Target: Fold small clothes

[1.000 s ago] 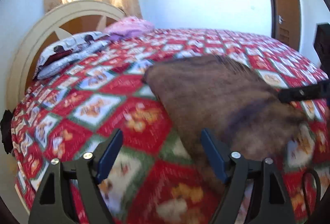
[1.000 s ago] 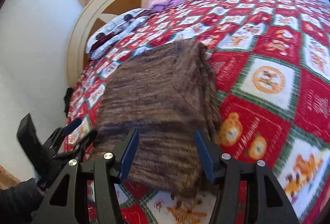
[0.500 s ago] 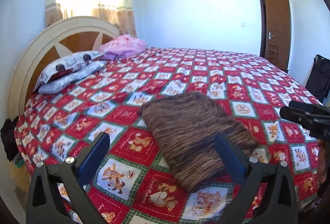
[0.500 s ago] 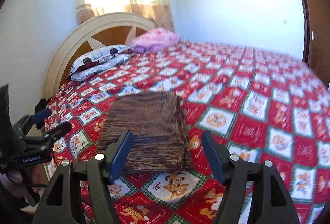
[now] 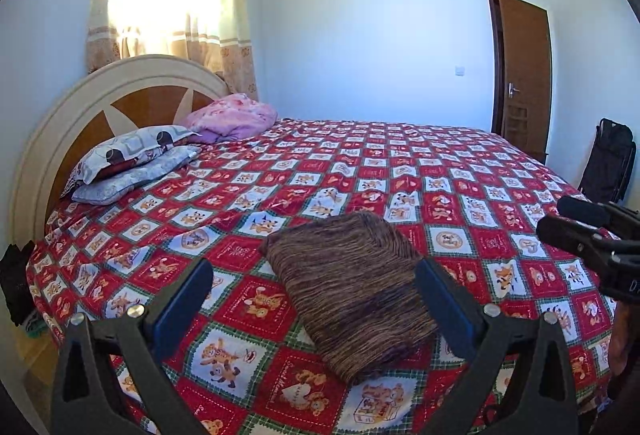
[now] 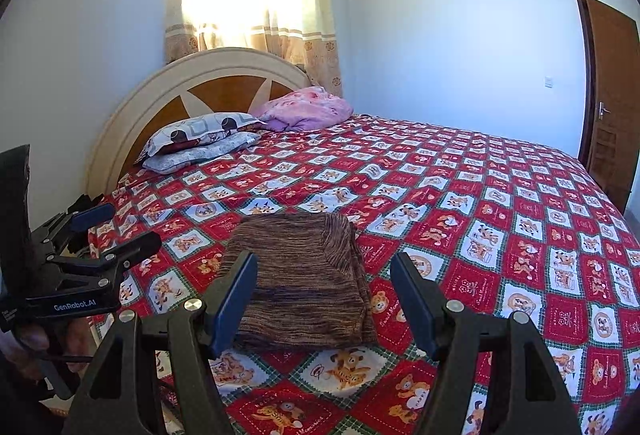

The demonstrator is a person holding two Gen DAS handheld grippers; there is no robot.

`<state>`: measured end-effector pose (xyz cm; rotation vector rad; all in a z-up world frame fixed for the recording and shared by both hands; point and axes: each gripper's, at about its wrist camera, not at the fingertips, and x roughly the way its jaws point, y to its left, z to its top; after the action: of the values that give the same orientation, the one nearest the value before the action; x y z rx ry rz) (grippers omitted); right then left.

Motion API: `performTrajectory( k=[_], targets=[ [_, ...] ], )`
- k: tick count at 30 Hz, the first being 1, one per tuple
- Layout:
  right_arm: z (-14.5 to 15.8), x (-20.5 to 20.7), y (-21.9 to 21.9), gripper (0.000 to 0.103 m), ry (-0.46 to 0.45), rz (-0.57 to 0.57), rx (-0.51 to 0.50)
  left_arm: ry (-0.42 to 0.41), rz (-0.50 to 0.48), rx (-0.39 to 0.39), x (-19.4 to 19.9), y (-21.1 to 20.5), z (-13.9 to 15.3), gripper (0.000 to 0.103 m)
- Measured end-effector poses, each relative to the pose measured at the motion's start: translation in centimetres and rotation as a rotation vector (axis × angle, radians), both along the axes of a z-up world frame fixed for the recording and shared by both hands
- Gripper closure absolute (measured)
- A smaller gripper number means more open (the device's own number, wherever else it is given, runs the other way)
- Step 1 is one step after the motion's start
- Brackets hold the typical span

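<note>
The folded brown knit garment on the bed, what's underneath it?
The brown knit garment lies folded flat on the red cartoon-patchwork bedspread, which shows all around it. Whether anything else lies beneath it, or what its inner layers look like, is covered.

Brown knit garment (image 5: 352, 295), striped w/ darker & lighter brown threads, one dark band across near end. Folded into compact thick rectangle, layers stacked, lying flat on red patterned bedspread (image 5: 460, 171) nr the bed's near edge. In left wrist view it sits centre, long axis running approx 11 to 5 o'clock. In right wrist view (image 6: 304, 283) it's centre-low, far edge at 12, folded edges visible along the 3 o'clock side.
</note>
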<state>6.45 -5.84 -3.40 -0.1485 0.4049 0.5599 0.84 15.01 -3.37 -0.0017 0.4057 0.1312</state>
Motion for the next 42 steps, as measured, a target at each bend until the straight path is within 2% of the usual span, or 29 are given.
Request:
performTrajectory(
  k=[42],
  targets=[
    [-0.91,-0.62,0.62,0.033,0.015,0.015,-0.009,-0.001,-0.001,0.005,-0.07,-0.56,-0.03,0.000]
  ],
)
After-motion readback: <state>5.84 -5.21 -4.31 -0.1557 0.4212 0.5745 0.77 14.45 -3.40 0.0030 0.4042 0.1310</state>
